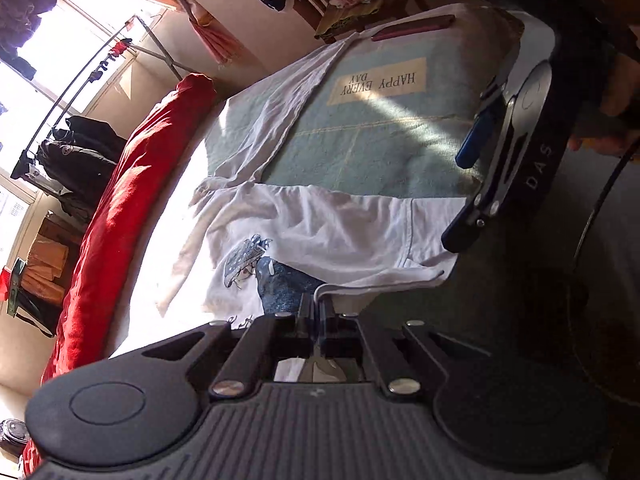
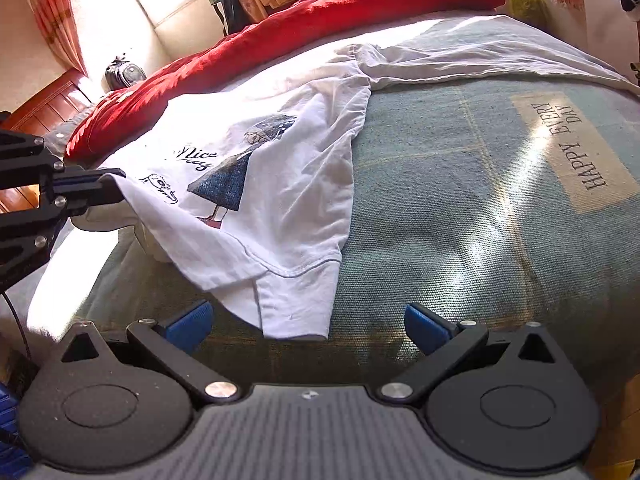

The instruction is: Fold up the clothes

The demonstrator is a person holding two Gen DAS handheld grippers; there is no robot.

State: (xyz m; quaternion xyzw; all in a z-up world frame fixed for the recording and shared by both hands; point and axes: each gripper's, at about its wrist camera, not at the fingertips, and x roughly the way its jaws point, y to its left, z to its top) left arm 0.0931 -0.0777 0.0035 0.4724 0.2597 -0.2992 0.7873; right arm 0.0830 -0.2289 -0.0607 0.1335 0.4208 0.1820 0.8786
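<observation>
Left wrist view: left gripper [image 1: 318, 310] fingers pressed together, pinching the white T-shirt [image 1: 320, 228] hem; shirt lies ahead on the bed [image 1: 380, 136]. Right wrist view: right gripper [image 2: 308, 322] fingers spread, blue pads [image 2: 190, 320] apart, shirt corner lying between them, untouched on the blanket.

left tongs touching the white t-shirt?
Touching. The right wrist view shows the left tongs shut on the white t-shirt edge, cloth lifted from the bed.
</observation>
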